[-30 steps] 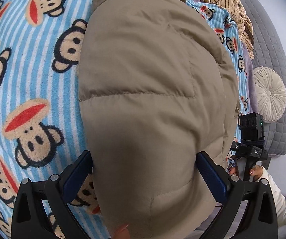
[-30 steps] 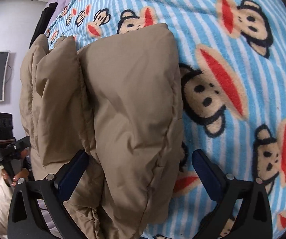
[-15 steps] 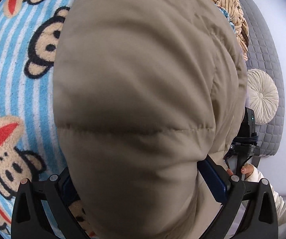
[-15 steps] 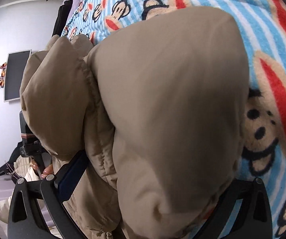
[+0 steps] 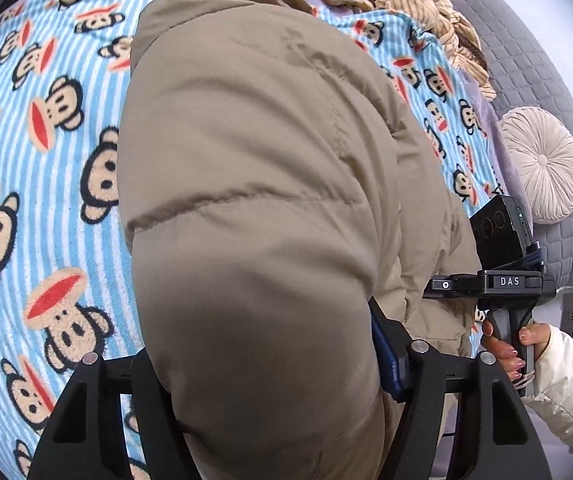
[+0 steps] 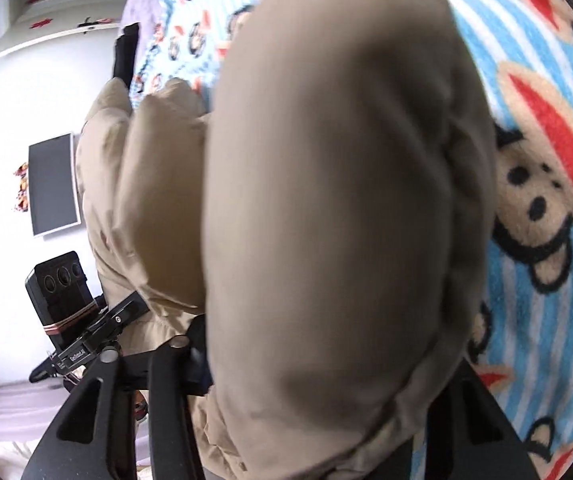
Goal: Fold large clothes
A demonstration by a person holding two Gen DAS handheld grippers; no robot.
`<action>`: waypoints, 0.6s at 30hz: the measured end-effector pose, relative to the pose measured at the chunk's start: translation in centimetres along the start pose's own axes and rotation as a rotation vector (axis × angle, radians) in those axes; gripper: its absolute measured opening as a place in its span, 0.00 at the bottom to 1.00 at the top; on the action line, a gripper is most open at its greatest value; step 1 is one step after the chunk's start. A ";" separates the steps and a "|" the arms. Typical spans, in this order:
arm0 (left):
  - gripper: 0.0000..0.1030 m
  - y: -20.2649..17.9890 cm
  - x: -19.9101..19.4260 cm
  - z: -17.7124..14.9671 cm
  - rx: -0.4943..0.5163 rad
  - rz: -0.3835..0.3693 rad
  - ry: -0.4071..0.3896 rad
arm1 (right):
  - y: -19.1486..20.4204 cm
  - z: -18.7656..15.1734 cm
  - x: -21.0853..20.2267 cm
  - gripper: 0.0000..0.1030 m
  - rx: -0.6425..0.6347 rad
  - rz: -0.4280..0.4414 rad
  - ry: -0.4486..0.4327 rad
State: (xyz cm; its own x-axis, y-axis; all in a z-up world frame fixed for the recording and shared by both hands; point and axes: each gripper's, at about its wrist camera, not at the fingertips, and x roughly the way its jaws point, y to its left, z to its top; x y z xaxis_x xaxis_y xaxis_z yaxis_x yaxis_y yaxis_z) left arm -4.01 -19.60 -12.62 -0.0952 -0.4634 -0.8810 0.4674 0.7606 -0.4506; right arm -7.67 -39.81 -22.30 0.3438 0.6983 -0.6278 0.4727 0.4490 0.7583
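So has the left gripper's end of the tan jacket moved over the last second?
Yes. The jacket has come up between the left gripper fingers and now covers more of the monkey blanket.

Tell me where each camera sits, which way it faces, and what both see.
Left wrist: on the left gripper, looking along its fingers over the tan puffer jacket; the right hand shows.
Right wrist: on the right gripper, facing the same jacket; its fingers show.
Shared: jacket and monkey-print blanket.
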 end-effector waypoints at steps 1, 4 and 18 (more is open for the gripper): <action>0.68 0.1 -0.6 -0.3 0.006 0.002 -0.015 | 0.5 -0.1 -0.1 0.46 -0.009 0.009 -0.004; 0.68 1.0 -3.2 -0.7 0.011 -0.005 -0.057 | 2.2 -0.7 -0.6 0.46 -0.047 0.023 -0.019; 0.68 18.7 -15.6 3.1 0.028 0.032 -0.151 | 17.7 0.1 10.2 0.46 -0.178 0.002 -0.096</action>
State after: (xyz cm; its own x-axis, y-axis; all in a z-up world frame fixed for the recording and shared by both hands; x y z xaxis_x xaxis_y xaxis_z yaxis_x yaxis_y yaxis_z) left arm 8.91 0.44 -6.85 0.0526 -0.5038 -0.8622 0.4930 0.7640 -0.4163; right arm 4.23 -24.79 -15.28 0.4248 0.6467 -0.6335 0.3237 0.5450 0.7734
